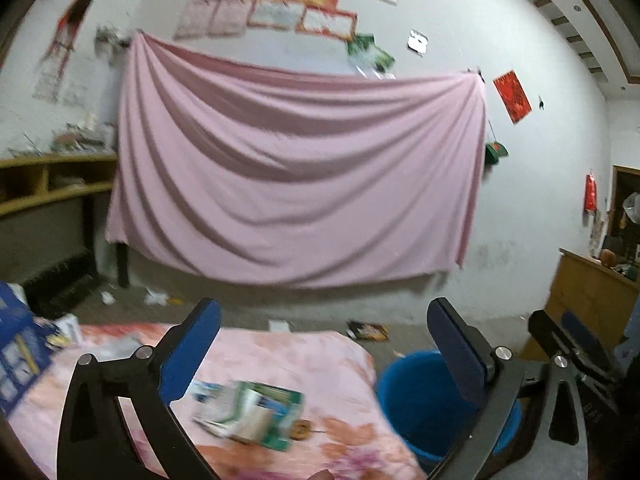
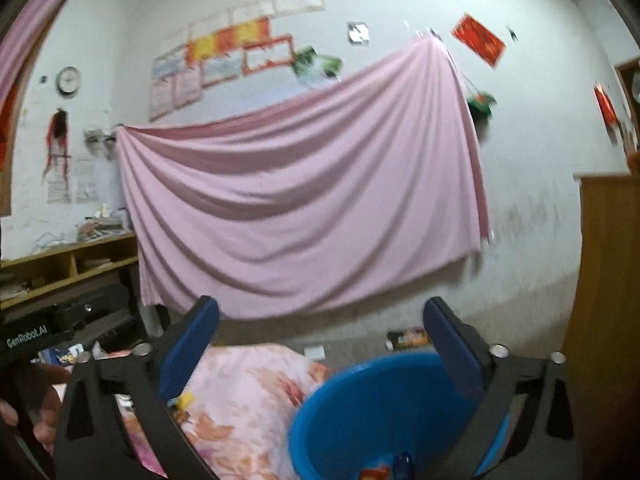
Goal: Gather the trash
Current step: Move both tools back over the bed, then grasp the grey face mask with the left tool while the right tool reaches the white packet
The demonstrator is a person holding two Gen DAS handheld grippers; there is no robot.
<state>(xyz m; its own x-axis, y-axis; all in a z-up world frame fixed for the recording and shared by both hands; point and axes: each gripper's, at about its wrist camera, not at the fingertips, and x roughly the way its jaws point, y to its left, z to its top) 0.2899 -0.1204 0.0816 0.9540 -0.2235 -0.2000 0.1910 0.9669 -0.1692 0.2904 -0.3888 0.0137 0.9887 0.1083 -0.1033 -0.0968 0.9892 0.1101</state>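
Where both wrist views are motion-blurred, I log only what reads clearly.

Room wall: white wall at the far side, with posters and a round clock pinned high up.
Pink sheet: a large pink sheet hangs draped across that wall, fixed at its two upper corners.
Work surface: a table under a pink floral cloth, low in both views.
Wooden shelf: a shelf unit stands at the left wall, with papers stacked on top.
Floor: grey floor beyond the table, with scattered scraps and a dark packet.
Blue bucket: a blue bucket sits just beside the table's right edge; I see small coloured wrappers at its bottom in the right wrist view.
Trash on table: a green-and-white carton lies on the cloth among crumpled papers; detail is blurred.
Left gripper: the left gripper has its fingers spread wide, nothing between them, raised above the carton.
Right gripper: the right gripper is also spread wide and empty, poised above the bucket's rim; I cannot tell if it touches.
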